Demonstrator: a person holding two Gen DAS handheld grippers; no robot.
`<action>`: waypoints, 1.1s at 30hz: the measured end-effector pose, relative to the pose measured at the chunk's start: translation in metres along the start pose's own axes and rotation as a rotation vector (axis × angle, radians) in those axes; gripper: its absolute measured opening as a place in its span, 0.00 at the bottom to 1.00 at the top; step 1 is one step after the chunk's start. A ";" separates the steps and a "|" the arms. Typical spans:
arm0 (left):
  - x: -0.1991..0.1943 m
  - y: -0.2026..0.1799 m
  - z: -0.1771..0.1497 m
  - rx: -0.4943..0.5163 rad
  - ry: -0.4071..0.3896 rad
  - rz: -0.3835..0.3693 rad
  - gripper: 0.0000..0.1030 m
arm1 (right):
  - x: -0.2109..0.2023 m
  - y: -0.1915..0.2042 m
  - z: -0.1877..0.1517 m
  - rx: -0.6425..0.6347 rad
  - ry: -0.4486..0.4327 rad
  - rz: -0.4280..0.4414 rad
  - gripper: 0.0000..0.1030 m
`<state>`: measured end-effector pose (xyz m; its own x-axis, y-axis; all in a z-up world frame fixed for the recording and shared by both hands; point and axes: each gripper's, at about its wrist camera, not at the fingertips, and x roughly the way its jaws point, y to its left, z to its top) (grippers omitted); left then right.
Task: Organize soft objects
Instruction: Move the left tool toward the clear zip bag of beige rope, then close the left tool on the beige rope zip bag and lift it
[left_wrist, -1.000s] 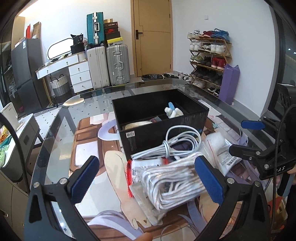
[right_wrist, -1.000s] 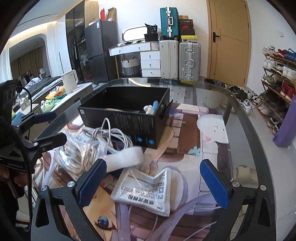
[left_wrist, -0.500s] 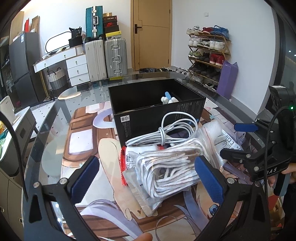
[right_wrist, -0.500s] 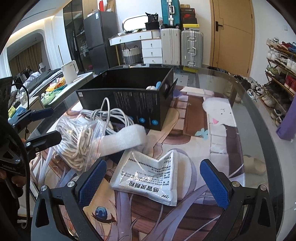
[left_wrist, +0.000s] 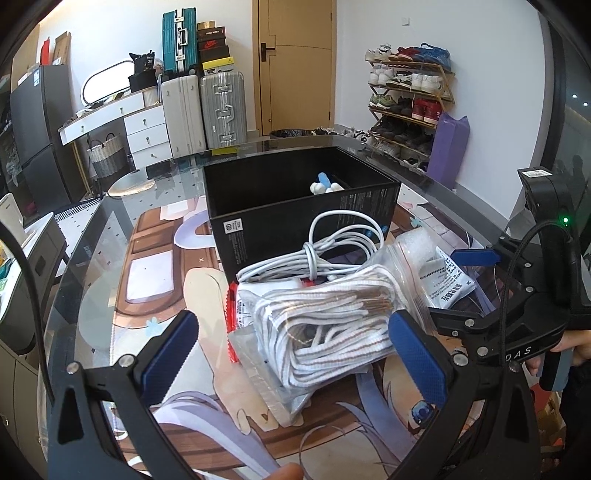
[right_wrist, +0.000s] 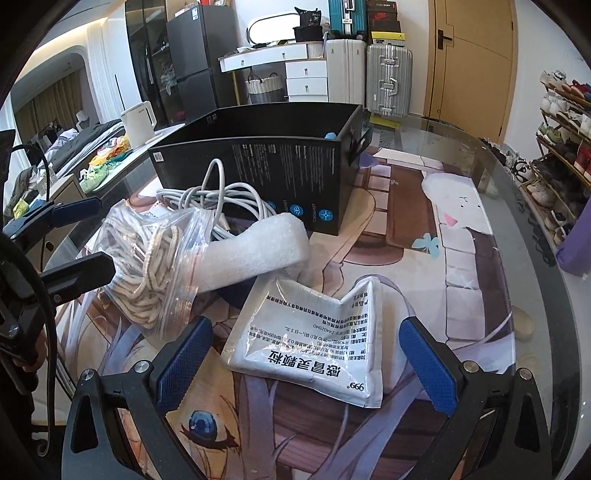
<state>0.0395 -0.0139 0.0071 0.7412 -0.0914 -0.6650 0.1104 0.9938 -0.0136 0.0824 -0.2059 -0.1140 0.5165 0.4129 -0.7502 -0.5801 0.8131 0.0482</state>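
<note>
Both grippers stand wide with nothing between their pads. The left gripper hangs low over the table, and the zip bag of white cord lies right between and just ahead of its blue pads, nearer the right-hand one. The right gripper faces the white medicine sachet, which lies flat and creased just in front of its fingers, roughly centred in the gap.

Behind the bag, as the left gripper looks, a coiled white cable rests partly on top of it, and beyond that stands the open black box, the likely place for all of this. From the right gripper, a foam sheet roll lies ahead and to the left, touching the bag.

The step in hand looks like a pick of the cord bag. It would go best with the pads closing on the bulk of the cord rather than on the slack plastic, which would slip. The cable may drag along if it is snagged. The sachet is thin and flat, so its raised crease offers the better hold.

The box floor is hidden from both views; only a small blue and white object peeks over the rim. A red-edged packet beneath the bag is mostly covered.
</note>
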 end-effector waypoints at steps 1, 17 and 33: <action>0.000 0.000 0.000 0.000 0.002 -0.003 1.00 | 0.001 0.000 -0.001 0.000 0.003 0.001 0.99; -0.010 -0.001 0.001 0.137 -0.003 -0.038 1.00 | 0.002 0.001 -0.004 -0.039 0.029 -0.025 0.99; 0.003 -0.040 -0.002 0.438 -0.005 0.020 1.00 | 0.002 -0.004 -0.005 -0.038 0.035 -0.022 0.99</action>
<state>0.0362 -0.0538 0.0039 0.7494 -0.0735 -0.6580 0.3652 0.8748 0.3182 0.0831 -0.2104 -0.1190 0.5073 0.3799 -0.7735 -0.5927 0.8054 0.0069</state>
